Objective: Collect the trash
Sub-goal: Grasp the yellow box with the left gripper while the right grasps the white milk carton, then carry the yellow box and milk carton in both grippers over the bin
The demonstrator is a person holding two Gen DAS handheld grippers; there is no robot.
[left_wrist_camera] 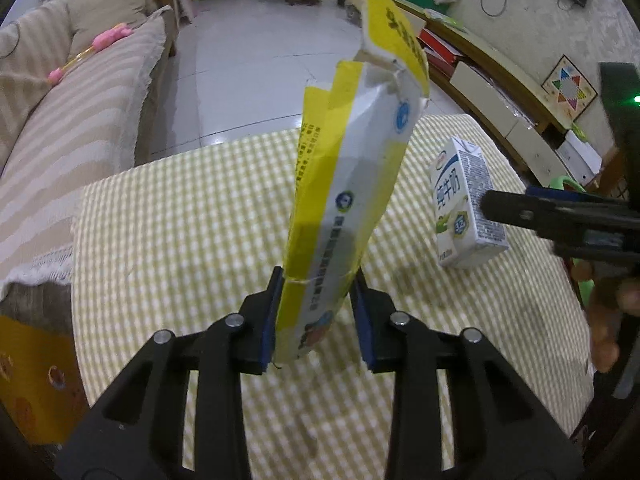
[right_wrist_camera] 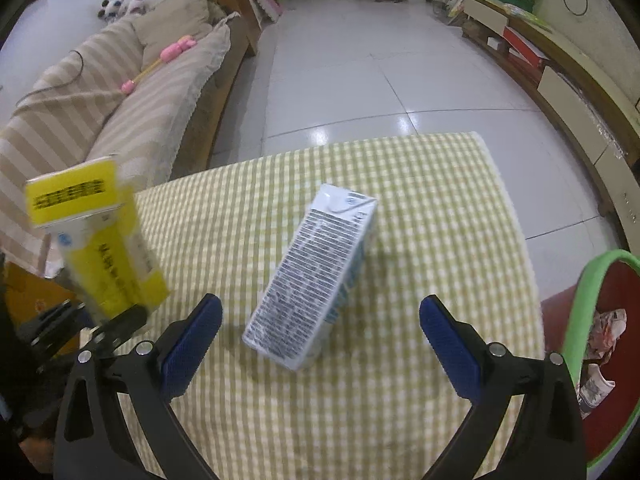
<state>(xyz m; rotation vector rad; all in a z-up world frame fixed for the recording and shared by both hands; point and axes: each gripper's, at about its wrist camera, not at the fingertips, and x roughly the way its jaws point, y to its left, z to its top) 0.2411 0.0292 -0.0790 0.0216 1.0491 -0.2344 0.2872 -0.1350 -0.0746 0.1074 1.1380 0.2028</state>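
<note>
Our left gripper (left_wrist_camera: 318, 316) pinches the torn yellow box (left_wrist_camera: 348, 184) aloft – ready for binning – while the right gripper's (right_wrist_camera: 320, 330) fingers spread wide around the milk carton (right_wrist_camera: 314, 276) standing on the checked surface (right_wrist_camera: 440, 208).

Living room around you.
You face glossy white floor tiles (right_wrist_camera: 360, 80), a striped sofa (right_wrist_camera: 132, 112) left, a low cabinet (right_wrist_camera: 560, 80) right.

We see a torn cardboard box (left_wrist_camera: 348, 184), a glossy milk carton (right_wrist_camera: 316, 276), woven checked cloth (right_wrist_camera: 420, 208), shiny floor tiles (right_wrist_camera: 340, 80).
</note>
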